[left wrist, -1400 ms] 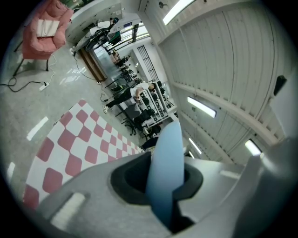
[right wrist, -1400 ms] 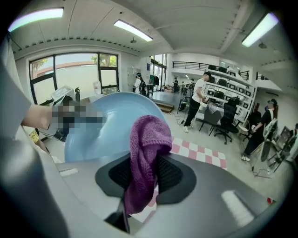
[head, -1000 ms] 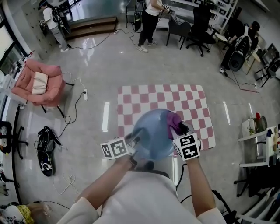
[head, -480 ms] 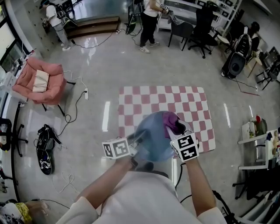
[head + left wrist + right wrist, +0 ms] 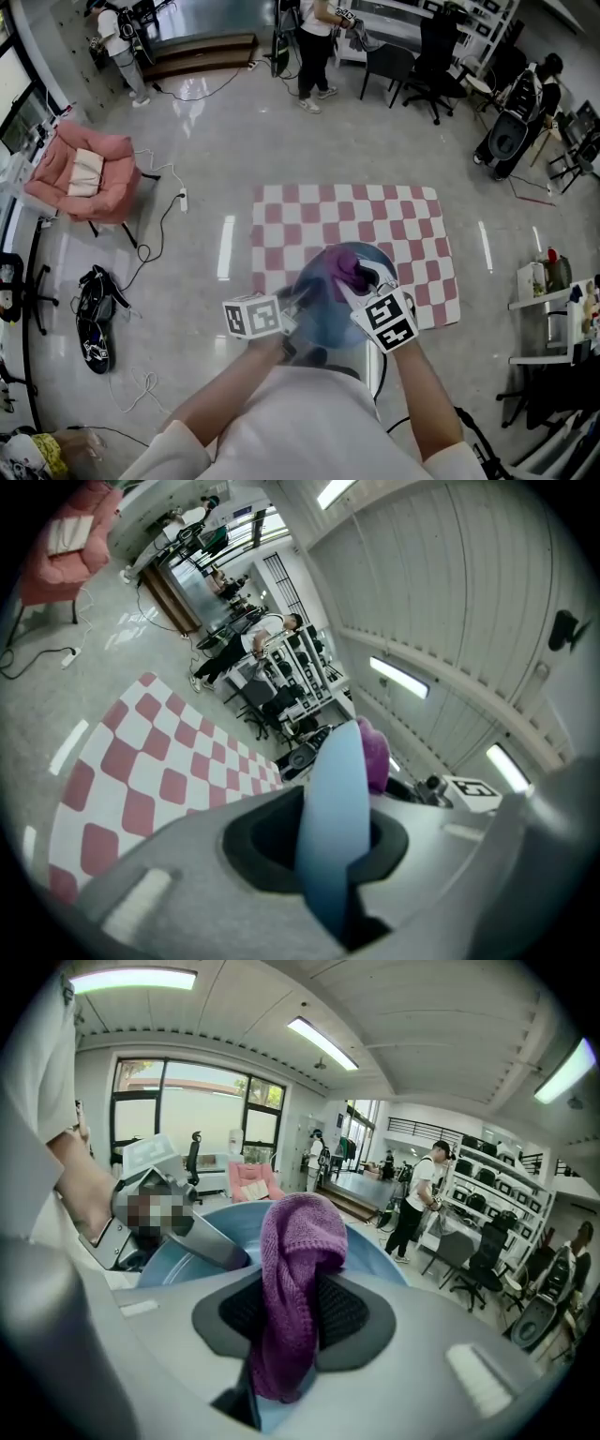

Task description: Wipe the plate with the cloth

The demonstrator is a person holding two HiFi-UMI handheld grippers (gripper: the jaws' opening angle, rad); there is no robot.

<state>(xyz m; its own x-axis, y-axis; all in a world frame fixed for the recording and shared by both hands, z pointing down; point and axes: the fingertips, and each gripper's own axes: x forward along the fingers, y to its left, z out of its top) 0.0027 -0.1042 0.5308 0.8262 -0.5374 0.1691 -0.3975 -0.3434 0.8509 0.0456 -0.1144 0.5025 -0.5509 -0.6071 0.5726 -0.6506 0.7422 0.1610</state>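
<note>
Head view: L claw [image 5: 298,300] clamps plate [image 5: 323,317] rim, R claw [image 5: 362,280] pinches cloth [image 5: 349,268] against plate, above checkered mat [image 5: 375,220].

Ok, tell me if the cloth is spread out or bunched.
Bunched: the cloth is a twisted wad pinched in the right gripper, held against the plate.

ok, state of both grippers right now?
Left gripper: shut on the rim of the blue plate.
Right gripper: shut on the purple cloth.
</note>
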